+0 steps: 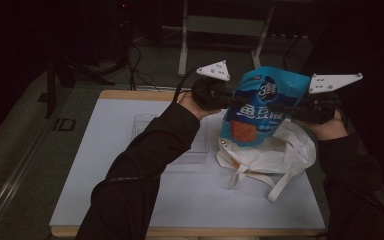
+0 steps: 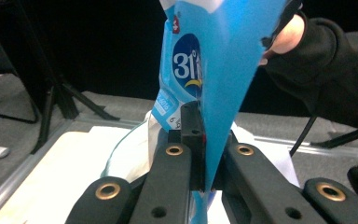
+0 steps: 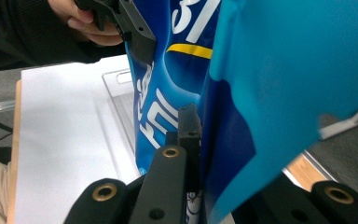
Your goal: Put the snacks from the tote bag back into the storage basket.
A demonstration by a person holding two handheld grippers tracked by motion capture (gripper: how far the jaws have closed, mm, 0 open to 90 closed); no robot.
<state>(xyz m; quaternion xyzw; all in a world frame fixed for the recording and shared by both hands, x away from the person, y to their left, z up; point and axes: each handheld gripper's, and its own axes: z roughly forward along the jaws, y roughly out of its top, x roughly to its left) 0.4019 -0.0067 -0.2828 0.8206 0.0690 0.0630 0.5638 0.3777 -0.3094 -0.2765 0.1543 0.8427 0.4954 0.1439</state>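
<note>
The high view looks forward and down from above the person's side, taking in the whole white surface (image 1: 130, 190); each tool camera rides close behind its own jaws, facing the blue bag (image 1: 260, 105) from opposite sides; all three views share that bag (image 2: 223, 70) (image 3: 279, 70).

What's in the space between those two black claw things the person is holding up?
The blue snack bag spans that gap in the high view: the left gripper pinches one edge, the right gripper the other, above the white cloth bag.

Dim room; grey floor (image 1: 15, 150); metal stand (image 1: 220, 30) behind table (image 1: 105, 165); walls possibly black.
</note>
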